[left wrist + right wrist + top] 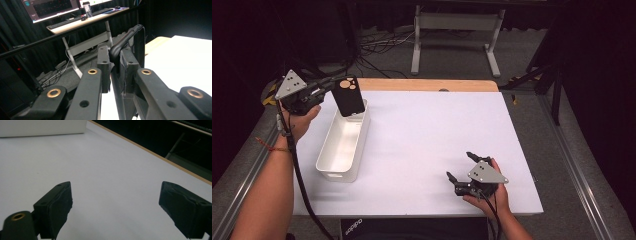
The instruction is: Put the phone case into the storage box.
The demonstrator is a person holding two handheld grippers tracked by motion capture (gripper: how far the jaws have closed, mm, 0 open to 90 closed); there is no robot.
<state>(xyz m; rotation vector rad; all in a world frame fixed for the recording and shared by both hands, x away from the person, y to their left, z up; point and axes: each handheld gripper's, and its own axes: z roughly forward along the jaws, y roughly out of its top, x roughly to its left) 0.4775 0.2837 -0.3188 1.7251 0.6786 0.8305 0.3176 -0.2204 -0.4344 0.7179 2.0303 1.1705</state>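
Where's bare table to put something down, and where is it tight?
The middle of the white table is bare, from the white bin across to the right gripper, and the whole far-right stretch up to the wooden edge. It is tight at the bin's far end, where the left gripper holds the black phone case above it.

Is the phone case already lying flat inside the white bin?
No, the left gripper holds the phone case upright above the white bin.

"adidas" upside down, black box (412, 228) at table's near edge
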